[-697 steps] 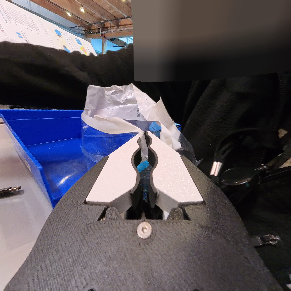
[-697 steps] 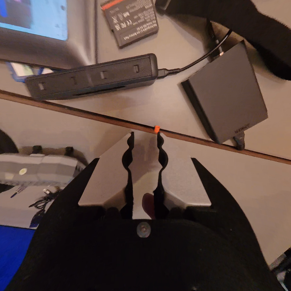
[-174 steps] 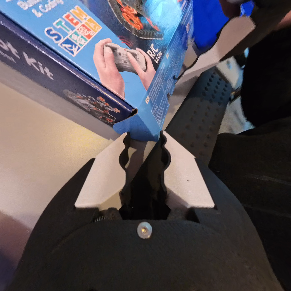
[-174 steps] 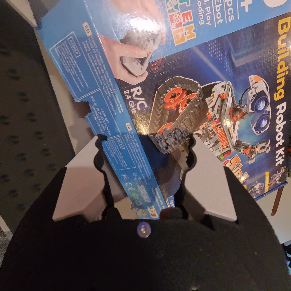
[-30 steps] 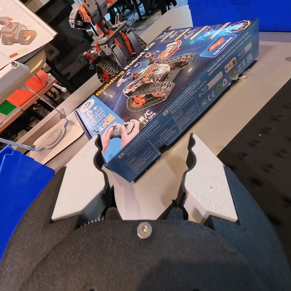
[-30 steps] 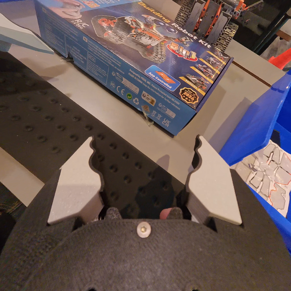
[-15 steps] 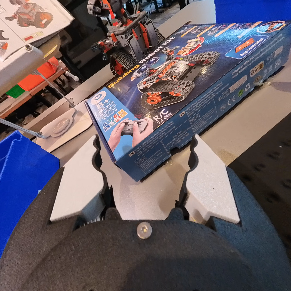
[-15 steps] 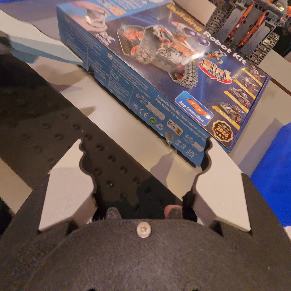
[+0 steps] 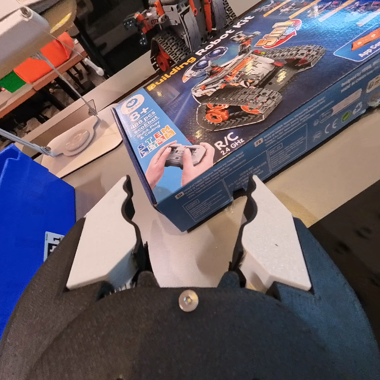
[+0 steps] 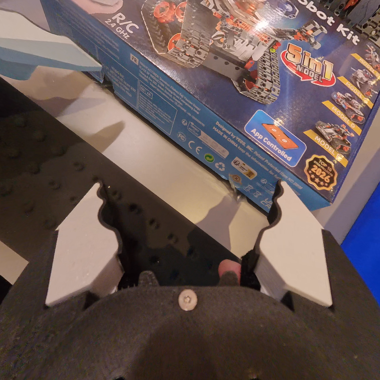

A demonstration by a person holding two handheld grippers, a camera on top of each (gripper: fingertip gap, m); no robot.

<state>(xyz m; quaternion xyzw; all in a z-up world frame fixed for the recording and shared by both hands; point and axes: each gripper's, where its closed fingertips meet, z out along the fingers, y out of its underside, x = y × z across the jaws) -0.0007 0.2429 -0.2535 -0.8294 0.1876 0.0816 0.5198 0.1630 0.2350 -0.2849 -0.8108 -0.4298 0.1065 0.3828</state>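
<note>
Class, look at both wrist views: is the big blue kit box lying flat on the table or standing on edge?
Lying flat: the kit box rests on the table, printed face up.

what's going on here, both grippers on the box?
A person holds both grippers near a blue toy kit box lying flat on the table. The left gripper, jaws wide open, straddles the box's near corner. The right gripper, also open, sits at the long side near the other end. Neither grips it. A blue bin stands left.

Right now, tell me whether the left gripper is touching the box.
Cannot tell. In the left wrist view the open left gripper straddles the box corner, but its right tip overlaps the box's side, hiding any contact.
</note>
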